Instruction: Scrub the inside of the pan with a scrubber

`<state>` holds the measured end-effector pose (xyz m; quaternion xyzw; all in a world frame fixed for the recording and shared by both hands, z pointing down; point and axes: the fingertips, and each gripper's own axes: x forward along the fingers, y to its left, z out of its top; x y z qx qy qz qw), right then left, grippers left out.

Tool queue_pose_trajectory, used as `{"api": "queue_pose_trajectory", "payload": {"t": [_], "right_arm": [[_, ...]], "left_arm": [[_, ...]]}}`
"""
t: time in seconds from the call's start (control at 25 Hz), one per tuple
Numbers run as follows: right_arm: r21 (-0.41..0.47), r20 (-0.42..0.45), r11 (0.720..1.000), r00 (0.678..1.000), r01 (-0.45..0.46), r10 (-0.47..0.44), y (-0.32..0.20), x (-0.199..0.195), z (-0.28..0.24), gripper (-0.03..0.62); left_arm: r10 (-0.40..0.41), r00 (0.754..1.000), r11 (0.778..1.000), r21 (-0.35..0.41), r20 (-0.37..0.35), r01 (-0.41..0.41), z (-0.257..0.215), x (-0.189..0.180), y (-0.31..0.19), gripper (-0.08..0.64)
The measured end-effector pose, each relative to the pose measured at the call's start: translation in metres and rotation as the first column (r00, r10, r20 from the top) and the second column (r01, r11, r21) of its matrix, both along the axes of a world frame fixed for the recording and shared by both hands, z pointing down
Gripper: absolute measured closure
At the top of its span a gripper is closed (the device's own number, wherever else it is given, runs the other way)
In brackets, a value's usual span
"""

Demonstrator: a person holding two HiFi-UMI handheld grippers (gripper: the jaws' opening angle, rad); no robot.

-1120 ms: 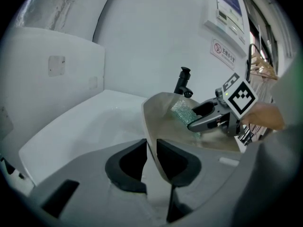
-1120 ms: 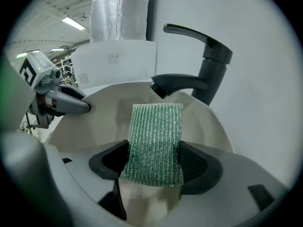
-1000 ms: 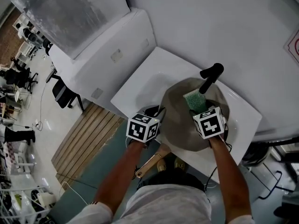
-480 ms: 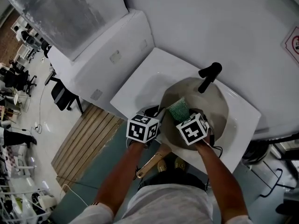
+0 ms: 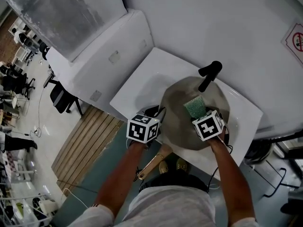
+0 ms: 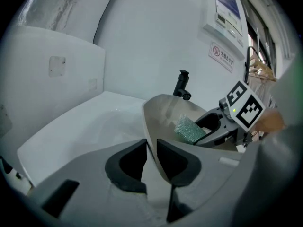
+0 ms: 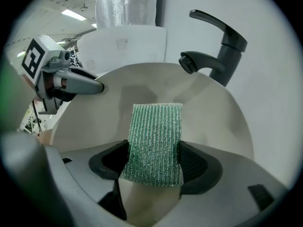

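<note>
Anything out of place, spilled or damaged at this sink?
Nothing stands out. The pan sits tilted in the sink, but that is because the left gripper clamps its rim. The right gripper grips the green scrubber inside the pan. No spill or damage shows.

Green scrubber inside grey pan
</note>
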<state>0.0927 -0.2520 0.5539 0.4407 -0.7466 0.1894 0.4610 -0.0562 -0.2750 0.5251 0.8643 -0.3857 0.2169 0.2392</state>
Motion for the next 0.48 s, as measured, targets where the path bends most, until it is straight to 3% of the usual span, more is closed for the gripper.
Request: {"api": "queue_pose_trajectory", "payload": {"t": [0.24, 0.48], "right_arm": [[0.020, -0.012, 1.000, 1.000, -0.003, 0.003, 0.004, 0.009, -0.012, 0.253], [0.042, 0.016, 0.997, 0.997, 0.068, -0.069, 0.023, -0.023, -0.029, 0.253]], "left_arm": [[0.006, 1.000, 1.000, 0.000, 0.002, -0.006, 0.000, 0.001, 0.000, 0.485], [0.003, 1.000, 1.000, -0.003, -0.003, -0.003, 0.000, 0.001, -0.001, 0.485]]}}
